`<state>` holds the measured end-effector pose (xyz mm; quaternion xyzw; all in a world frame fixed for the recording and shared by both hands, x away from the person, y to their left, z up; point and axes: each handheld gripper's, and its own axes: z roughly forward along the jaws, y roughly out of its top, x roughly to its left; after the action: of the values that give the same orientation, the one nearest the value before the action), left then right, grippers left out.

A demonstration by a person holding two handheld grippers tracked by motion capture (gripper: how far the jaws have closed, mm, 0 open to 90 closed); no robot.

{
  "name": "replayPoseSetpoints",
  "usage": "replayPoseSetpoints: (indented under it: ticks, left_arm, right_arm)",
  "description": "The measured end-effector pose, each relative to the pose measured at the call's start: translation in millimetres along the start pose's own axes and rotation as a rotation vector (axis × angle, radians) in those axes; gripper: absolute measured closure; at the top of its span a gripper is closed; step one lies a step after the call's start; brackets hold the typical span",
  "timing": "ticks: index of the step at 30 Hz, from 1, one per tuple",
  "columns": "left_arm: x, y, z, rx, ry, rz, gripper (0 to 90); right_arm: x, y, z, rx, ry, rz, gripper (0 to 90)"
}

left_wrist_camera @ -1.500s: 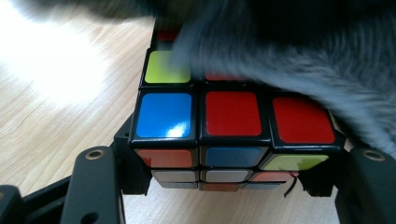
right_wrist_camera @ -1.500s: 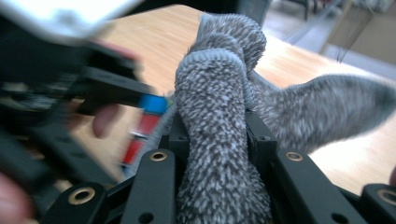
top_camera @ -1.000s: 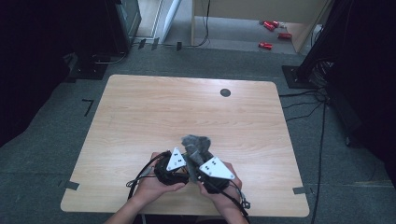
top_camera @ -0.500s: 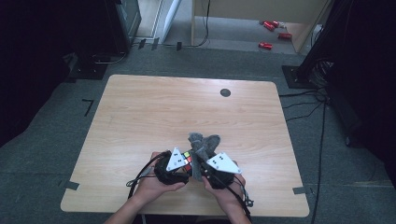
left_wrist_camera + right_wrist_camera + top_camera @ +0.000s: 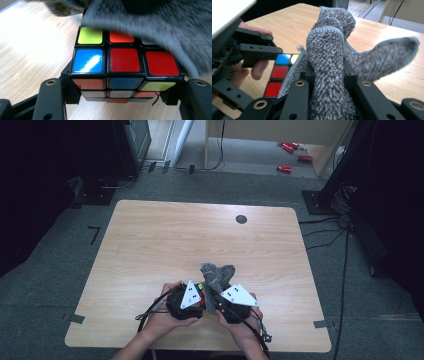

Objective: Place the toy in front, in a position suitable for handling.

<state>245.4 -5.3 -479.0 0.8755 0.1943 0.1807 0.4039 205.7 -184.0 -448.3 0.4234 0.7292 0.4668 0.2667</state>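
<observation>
A Rubik's cube (image 5: 125, 65) with red, blue and yellow-green stickers sits between the jaws of my left gripper (image 5: 125, 100), which is shut on its sides. A grey fuzzy cloth (image 5: 155, 22) lies over the cube's far right top. My right gripper (image 5: 332, 85) is shut on that cloth (image 5: 332, 50), whose loose ends stand up beyond the jaws. In the right gripper view the cube (image 5: 278, 75) shows at the left under the cloth's edge. In the high view both grippers meet at the table's near edge, left (image 5: 201, 297) and right (image 5: 214, 301), with the cloth (image 5: 216, 276) bunched above them.
The wooden table (image 5: 175, 235) stretches away beyond the hands, with a dark round grommet (image 5: 241, 219) near its far edge. Cables trail from the grippers over the near edge. Red objects (image 5: 285, 168) lie on the floor behind the table.
The right gripper and the cloth have shifted slightly to the right, and a bit of the cube's colours now shows between the two grippers. The left gripper has stayed still.
</observation>
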Motion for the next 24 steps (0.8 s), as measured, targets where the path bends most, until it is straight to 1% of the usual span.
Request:
replayPoseSetpoints:
  ticks: [1, 2, 3, 5, 6, 7, 8, 9, 11, 12, 13, 14, 15, 16, 17, 18, 19, 20, 21, 22, 23, 24]
  left_arm:
    - [-0.2, 0.0, 0.7, 0.005, -0.004, 0.001, 34.4]
    - [-0.6, -0.1, 1.5, 0.012, 0.002, 0.009, 34.4]
    - [-0.7, -0.2, 1.7, 0.015, 0.01, 0.014, 34.4]
    - [-0.2, -0.1, 1.1, 0.013, 0.018, 0.016, 34.4]
    - [0.3, -0.2, 0.6, 0.012, 0.024, 0.02, 34.4]
    - [0.5, -0.5, 0.4, 0.014, 0.026, 0.023, 34.5]
    - [0.7, -0.9, 0.4, 0.012, 0.026, 0.024, 34.5]
    - [0.8, -1.4, 0.3, 0.012, 0.027, 0.03, 34.4]
    - [1.1, -1.9, -0.8, -0.005, 0.034, 0.042, 34.4]
    - [1.4, -1.8, -1.3, -0.01, 0.039, 0.045, 34.5]
    - [1.7, -1.7, -1.1, -0.015, 0.048, 0.053, 34.4]
    - [2.0, -1.8, -0.4, -0.013, 0.051, 0.063, 34.4]
    - [1.6, -2.0, 0.9, -0.009, 0.055, 0.073, 34.4]
    - [0.5, -2.3, 1.6, -0.008, 0.069, 0.087, 34.4]
    - [-0.6, -2.4, 1.8, -0.01, 0.074, 0.091, 34.4]
    - [-1.0, -1.9, 1.4, -0.01, 0.066, 0.088, 34.4]
    - [-1.7, -1.4, 1.0, -0.014, 0.062, 0.085, 34.4]
    - [-2.9, -0.7, 0.6, -0.012, 0.07, 0.088, 34.5]
    - [-3.1, -0.6, 0.7, 0.0, 0.081, 0.093, 34.5]
    - [-2.4, -0.9, 0.4, 0.007, 0.077, 0.095, 34.5]
    - [-2.0, -1.7, 0.4, 0.004, 0.07, 0.091, 34.5]
    - [-2.1, -2.1, 0.1, -0.002, 0.067, 0.093, 34.5]
  right_arm:
    - [0.0, 0.0, 0.0, 0.0, 0.0, 0.0, 74.2]
    - [5.2, 0.4, -0.5, -0.001, 0.015, -0.023, 74.1]
    - [13.2, 0.8, -1.2, -0.004, 0.043, -0.047, 74.1]
    - [21.7, 1.3, -0.6, -0.005, 0.098, -0.07, 74.0]
    - [24.1, 1.0, 0.2, -0.001, 0.105, -0.084, 74.2]
    - [22.4, 0.6, 1.3, -0.006, 0.1, -0.093, 74.3]
    - [19.1, 0.6, 1.6, -0.006, 0.1, -0.081, 74.4]
    - [12.9, 0.6, 2.1, -0.007, 0.085, -0.069, 74.5]
    - [-3.1, 0.4, 1.1, 0.01, 0.018, -0.054, 74.6]
    - [-9.6, 0.6, 0.1, 0.021, 0.02, -0.042, 74.5]
    - [-15.9, 2.2, -2.4, 0.021, 0.06, -0.032, 74.4]
    - [-15.9, 2.2, -2.4, 0.021, 0.06, -0.032, 74.4]
    - [-14.8, 4.0, -4.4, 0.008, 0.084, -0.043, 74.4]
    - [-10.9, 6.3, -5.8, 0.001, 0.113, -0.057, 74.3]
    - [1.2, 9.5, -4.9, 0.002, 0.147, -0.096, 74.1]
    - [7.2, 9.3, -2.9, 0.012, 0.15, -0.115, 74.0]
    - [7.2, 9.3, -2.9, 0.012, 0.15, -0.115, 74.0]
    - [13.2, 6.1, 1.5, 0.027, 0.134, -0.158, 73.8]
    - [12.1, 4.0, 3.3, 0.014, 0.128, -0.171, 73.7]
    - [12.1, 4.0, 3.3, 0.014, 0.128, -0.171, 73.7]
    - [10.0, 3.4, 3.4, 0.018, 0.12, -0.153, 73.8]
    - [3.6, 3.1, 3.7, 0.02, 0.092, -0.141, 73.9]
